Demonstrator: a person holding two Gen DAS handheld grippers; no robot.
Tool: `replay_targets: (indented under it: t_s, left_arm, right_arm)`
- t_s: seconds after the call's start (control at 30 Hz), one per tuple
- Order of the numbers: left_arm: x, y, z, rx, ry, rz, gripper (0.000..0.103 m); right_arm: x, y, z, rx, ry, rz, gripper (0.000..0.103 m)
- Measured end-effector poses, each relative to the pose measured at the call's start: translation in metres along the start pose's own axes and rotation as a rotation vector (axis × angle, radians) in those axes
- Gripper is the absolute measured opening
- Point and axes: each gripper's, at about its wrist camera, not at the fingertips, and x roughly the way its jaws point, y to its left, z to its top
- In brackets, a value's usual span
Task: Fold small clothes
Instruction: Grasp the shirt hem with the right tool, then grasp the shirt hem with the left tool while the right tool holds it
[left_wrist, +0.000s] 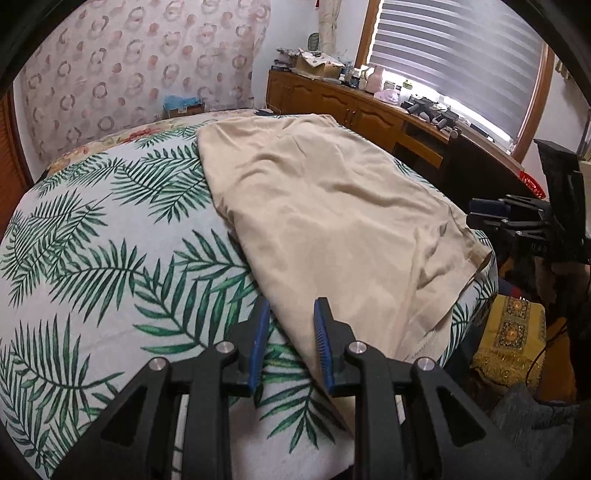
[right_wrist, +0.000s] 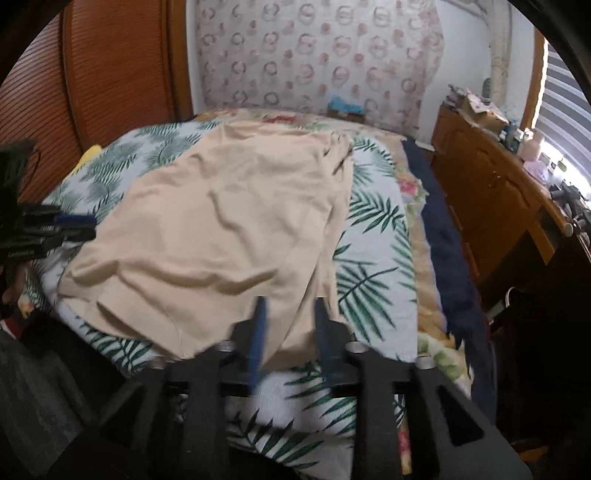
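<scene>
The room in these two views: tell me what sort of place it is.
Most likely a home bedroom. A bed with a palm-leaf sheet holds a beige garment, a cluttered wooden dresser stands under a window with blinds, and wooden wardrobe doors stand beside the bed.

Home bedroom, leaf-print bedspread (left_wrist: 110, 266), wooden dresser (left_wrist: 332, 107) (cluttered top), window blinds (left_wrist: 461, 55)

Beige garment (left_wrist: 332, 206) on leaf-print bed (left_wrist: 110, 258)
</scene>
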Motion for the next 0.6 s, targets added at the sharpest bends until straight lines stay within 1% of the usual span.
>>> replay_targets:
  t_s: [0.03,0.17,0.27,0.4,0.6]
  left_arm:
    - [0.0,0.001,-0.001,-0.002,0.004,-0.002,0.022]
    - [-0.001,0.003,-0.006,-0.012,0.016,-0.004,0.023]
    - [0.001,0.003,-0.007,-0.017,0.022,-0.004,0.023]
    - [0.005,0.004,-0.009,-0.017,0.035,-0.007,0.023]
    - [0.001,0.003,-0.015,-0.018,0.046,-0.021,0.027]
  right_arm:
    - [0.002,-0.001,0.0,0.008,-0.002,-0.002,0.047]
    - [0.017,-0.002,-0.001,0.017,0.022,-0.008,0.051]
    - [0.025,-0.004,-0.004,0.034,0.035,0.003,0.052]
    - [0.03,-0.005,-0.006,0.045,0.041,0.003,0.055]
    - [0.032,-0.008,-0.009,0.051,0.049,-0.015,0.064]
